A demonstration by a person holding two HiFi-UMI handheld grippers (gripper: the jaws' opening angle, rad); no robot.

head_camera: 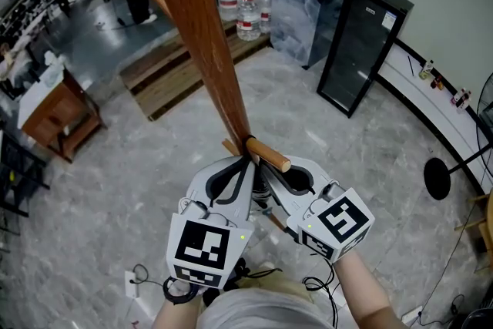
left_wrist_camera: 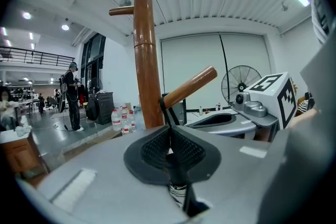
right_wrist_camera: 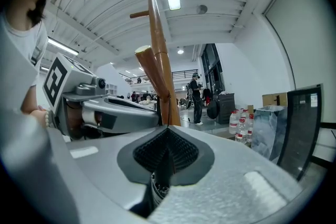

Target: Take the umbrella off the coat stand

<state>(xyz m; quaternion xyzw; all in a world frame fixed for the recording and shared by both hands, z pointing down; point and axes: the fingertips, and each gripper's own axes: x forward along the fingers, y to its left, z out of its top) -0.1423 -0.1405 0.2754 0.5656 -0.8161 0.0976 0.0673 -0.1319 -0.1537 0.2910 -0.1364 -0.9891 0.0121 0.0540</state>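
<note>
Umbrella point(left_wrist_camera: 178, 194): not yet off the stand point(head_camera: 204, 35). Hung by a black strap point(left_wrist_camera: 164, 113) looped over a short angled peg point(head_camera: 268, 154) low on the pole; patterned body only glimpsed below the jaws in both gripper views, mostly hidden in the head view. Left gripper point(left_wrist_camera: 169, 132): jaws closed, pinching the strap just beneath the peg, strap running taut from pads up to the peg. Right gripper point(right_wrist_camera: 167, 136): jaws closed too, a thin dark line leading from the tips up to the stand, apparently the same strap caught from the other side; grip there less clear than on the left. Both grippers side by side, close under the peg. Judged progress: reach and grasp done, roughly the first half. Left to do: raise the loop along the peg's upward slope, slide it past the free end, then draw the umbrella clear of the pole. Possible snag: loop catching on the peg tip.
</note>
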